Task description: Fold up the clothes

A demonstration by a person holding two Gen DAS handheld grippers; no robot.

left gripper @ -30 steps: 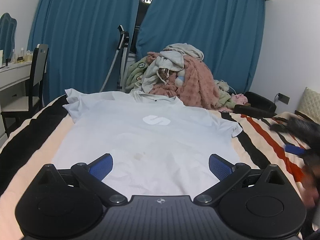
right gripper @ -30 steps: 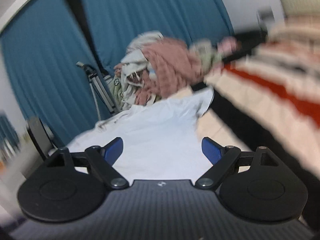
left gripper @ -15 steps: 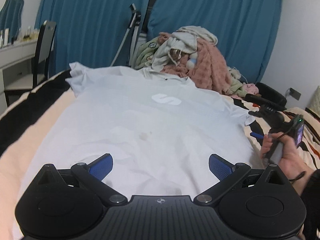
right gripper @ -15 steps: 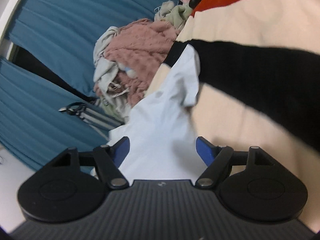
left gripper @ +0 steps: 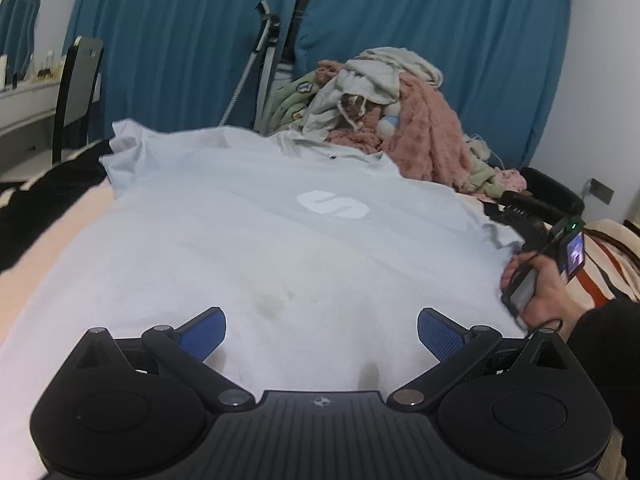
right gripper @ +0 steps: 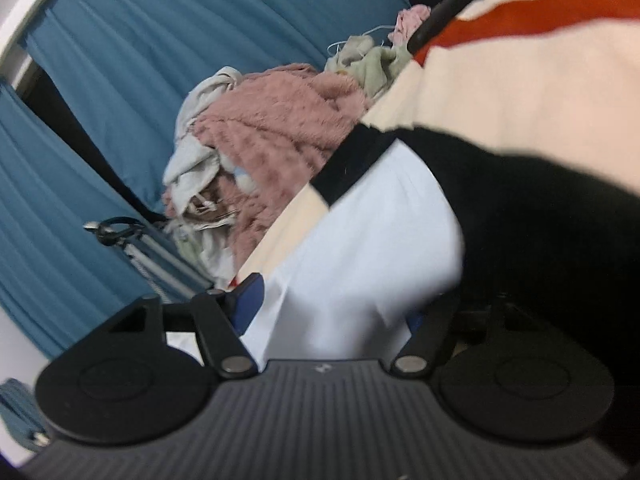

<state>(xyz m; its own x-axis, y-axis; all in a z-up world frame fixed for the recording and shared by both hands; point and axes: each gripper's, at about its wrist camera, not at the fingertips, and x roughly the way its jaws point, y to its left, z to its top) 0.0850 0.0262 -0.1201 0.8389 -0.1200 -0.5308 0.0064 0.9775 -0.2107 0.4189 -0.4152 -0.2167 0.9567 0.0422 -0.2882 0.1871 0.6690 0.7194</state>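
Note:
A pale blue T-shirt (left gripper: 256, 240) with a white S logo lies flat on the bed, collar towards the far end. My left gripper (left gripper: 322, 330) is open and empty, low over the shirt's lower middle, by a small stain. My right gripper (right gripper: 332, 304) is open, tilted, with the shirt's right sleeve (right gripper: 372, 248) lying between its fingers. In the left wrist view the right gripper (left gripper: 520, 224) sits at the shirt's right sleeve edge, held by a hand.
A pile of unfolded clothes with a pink fleece (left gripper: 404, 128) lies at the bed's far end. The striped bedspread (right gripper: 520, 72) extends to the right. A chair (left gripper: 76, 92) and dresser stand at the left, blue curtains (left gripper: 180, 40) behind.
My right gripper has moved in onto the shirt's right sleeve, which now lies between its fingers. My left gripper has moved slightly forward over the shirt.

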